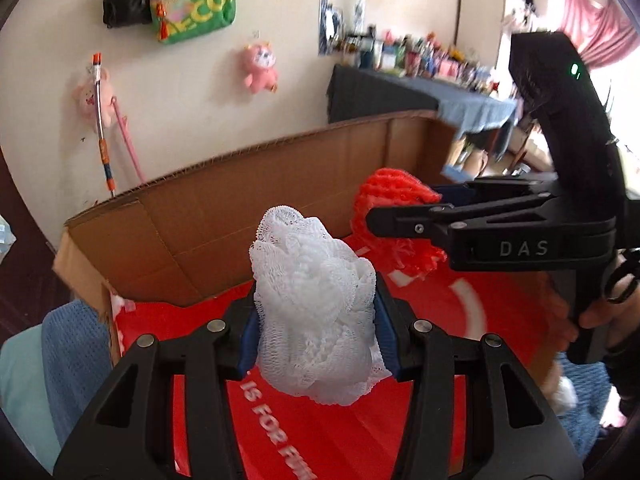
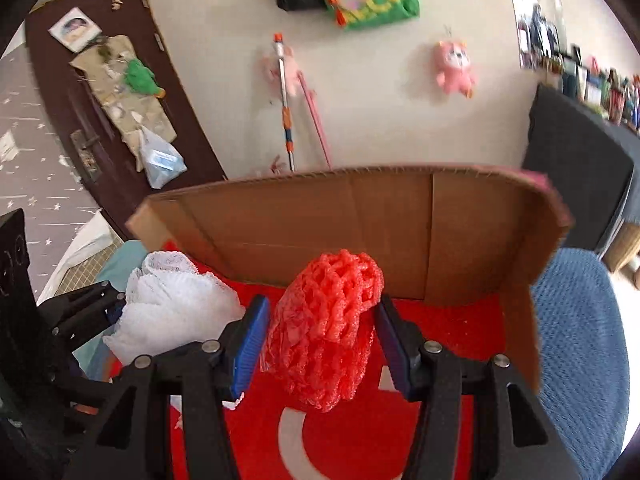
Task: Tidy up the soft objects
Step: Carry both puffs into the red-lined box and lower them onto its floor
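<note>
Two netted bundles were held above the cardboard box (image 2: 400, 220): white mesh puff (image 1: 316, 320) pinched by the left gripper (image 1: 316, 332), red foam net (image 2: 326, 332) squeezed by the right gripper (image 2: 320, 340) at three o'clock.

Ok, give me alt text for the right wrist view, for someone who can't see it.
The right gripper clamps a crumpled red foam net between its blue pads, above a brown cardboard box with a red printed floor. At left, the left gripper holds a white mesh bundle; pink plush toys hang on the wall behind.
</note>
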The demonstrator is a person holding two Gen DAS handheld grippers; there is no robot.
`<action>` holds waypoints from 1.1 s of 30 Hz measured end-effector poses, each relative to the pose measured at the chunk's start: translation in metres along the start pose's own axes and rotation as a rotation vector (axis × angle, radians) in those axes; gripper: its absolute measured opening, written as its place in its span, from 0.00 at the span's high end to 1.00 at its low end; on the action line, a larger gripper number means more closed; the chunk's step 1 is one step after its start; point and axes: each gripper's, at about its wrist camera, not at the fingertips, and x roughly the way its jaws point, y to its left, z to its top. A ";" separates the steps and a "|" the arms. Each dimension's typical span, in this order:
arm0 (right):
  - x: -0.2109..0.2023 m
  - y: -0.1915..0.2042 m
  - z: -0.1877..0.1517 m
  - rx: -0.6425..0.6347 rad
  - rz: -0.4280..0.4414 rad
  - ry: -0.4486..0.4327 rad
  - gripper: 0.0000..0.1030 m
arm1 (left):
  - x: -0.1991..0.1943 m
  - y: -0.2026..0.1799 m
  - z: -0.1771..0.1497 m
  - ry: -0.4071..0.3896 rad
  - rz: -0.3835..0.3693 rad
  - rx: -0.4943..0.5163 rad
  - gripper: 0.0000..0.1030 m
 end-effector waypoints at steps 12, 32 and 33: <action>0.045 -0.014 0.005 0.016 -0.047 0.097 0.44 | 0.058 0.008 0.005 0.089 0.012 -0.019 0.55; 0.066 -0.025 0.006 0.059 -0.055 0.173 0.41 | 0.068 0.012 0.002 0.063 0.038 -0.042 0.51; 0.066 -0.026 0.006 0.060 -0.055 0.173 0.41 | 0.068 0.011 0.002 0.061 0.041 -0.039 0.51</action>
